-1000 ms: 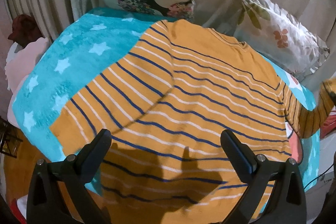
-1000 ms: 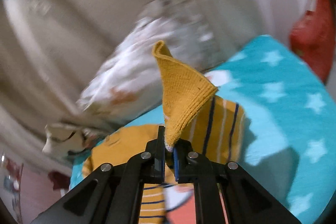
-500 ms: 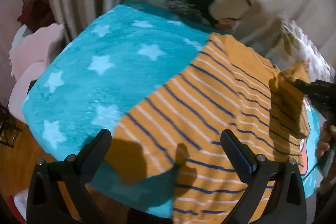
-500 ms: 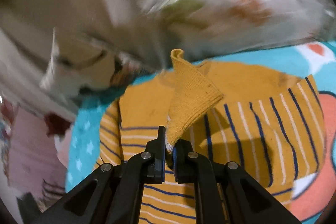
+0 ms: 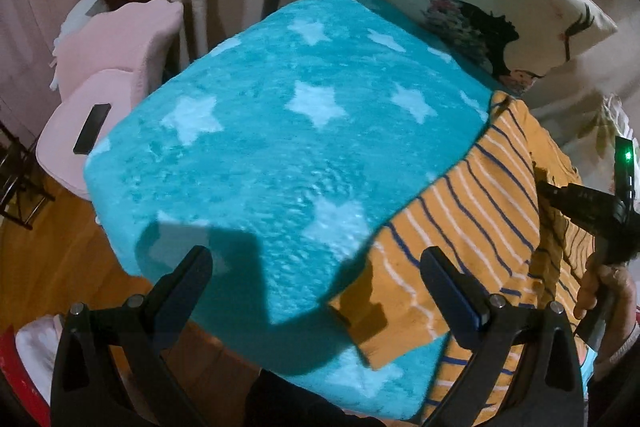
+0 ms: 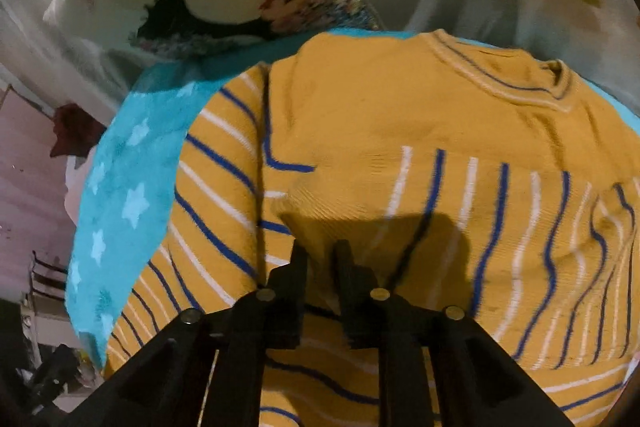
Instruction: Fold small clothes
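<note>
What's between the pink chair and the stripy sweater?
Only the blue star blanket, bare, in the left wrist view. The chair is left of it, the sweater right.

Dim indoor light – hard shadows, blurred fisheye edges.

sweater (image 5: 472,227) lies on blanket's (image 5: 280,131) right side — pillow (image 5: 500,11) behind them.

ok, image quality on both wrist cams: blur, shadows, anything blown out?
Left wrist: sharp, strong fisheye bending, hard gripper shadows on the teal star blanket and striped sweater. Right wrist: slight motion blur, pillows soft, dark shadow on the sweater ahead of the right gripper. No blown-out glare.
</note>
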A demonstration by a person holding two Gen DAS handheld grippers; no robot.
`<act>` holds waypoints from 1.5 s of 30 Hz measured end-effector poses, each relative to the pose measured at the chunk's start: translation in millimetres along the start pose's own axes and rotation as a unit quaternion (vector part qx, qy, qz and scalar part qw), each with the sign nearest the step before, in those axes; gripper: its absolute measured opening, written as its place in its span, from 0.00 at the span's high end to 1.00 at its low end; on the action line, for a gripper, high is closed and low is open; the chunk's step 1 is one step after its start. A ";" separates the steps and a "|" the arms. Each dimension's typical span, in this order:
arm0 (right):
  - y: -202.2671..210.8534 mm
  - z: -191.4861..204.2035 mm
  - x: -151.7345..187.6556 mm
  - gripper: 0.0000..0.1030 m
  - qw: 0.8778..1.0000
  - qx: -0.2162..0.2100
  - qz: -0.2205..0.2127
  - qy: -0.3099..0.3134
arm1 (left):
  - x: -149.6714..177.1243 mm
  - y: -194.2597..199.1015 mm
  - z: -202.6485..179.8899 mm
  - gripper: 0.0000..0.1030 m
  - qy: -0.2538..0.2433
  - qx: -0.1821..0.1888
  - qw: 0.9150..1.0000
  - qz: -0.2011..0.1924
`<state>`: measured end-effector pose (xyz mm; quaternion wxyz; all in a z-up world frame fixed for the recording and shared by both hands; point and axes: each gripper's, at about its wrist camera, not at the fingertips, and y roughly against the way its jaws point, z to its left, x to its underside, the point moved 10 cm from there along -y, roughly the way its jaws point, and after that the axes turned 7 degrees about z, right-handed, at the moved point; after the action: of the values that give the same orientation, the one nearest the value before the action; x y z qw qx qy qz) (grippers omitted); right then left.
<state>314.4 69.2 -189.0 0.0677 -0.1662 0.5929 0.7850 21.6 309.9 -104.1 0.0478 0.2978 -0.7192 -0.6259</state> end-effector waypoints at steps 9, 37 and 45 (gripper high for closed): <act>-12.4 4.6 -2.4 0.80 0.999 0.047 0.019 0.012 | -4.7 -6.4 -4.9 0.00 -0.006 0.011 1.000 0.005; 19.4 199.7 108.3 0.46 0.956 -0.103 0.067 0.266 | -29.2 13.1 111.3 0.00 0.119 -0.034 0.992 -0.037; -17.8 233.2 203.7 0.39 0.888 -0.010 0.093 0.450 | -17.2 17.4 138.9 0.00 0.147 -0.042 0.988 -0.035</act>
<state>87.1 278.1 -218.3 -0.2810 -0.4468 0.5644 0.6347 -32.1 440.1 -112.2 0.1437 0.4097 -0.6662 -0.6064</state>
